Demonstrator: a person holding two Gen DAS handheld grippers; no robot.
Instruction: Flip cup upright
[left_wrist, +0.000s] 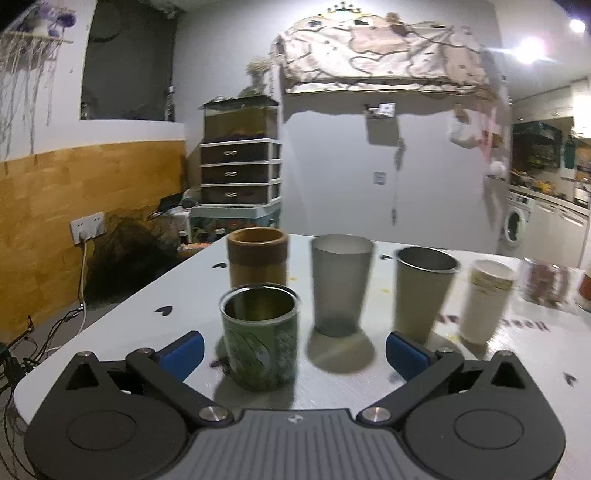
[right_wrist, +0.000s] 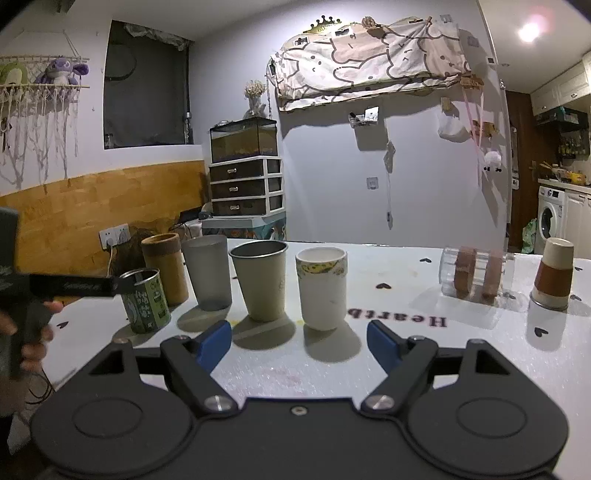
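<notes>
A green patterned cup (left_wrist: 260, 338) stands upright on the white table (left_wrist: 332, 384), between the open fingers of my left gripper (left_wrist: 293, 356), nearer the left one. It also shows in the right wrist view (right_wrist: 144, 300), with the left gripper's finger beside its rim. Upright behind it are a brown cup (left_wrist: 257, 256), a grey cup (left_wrist: 340, 282), a metal cup (left_wrist: 423, 295) and a white paper cup (left_wrist: 485, 299). A clear cup (right_wrist: 474, 275) lies on its side and a brown-banded paper cup (right_wrist: 553, 273) stands upside down at the right. My right gripper (right_wrist: 299, 345) is open and empty in front of the white paper cup (right_wrist: 322, 288).
The table's left edge drops to the floor, where cables (left_wrist: 44, 332) lie. A drawer unit (right_wrist: 245, 188) stands by the far wall. A washing machine (right_wrist: 549, 218) is at the far right.
</notes>
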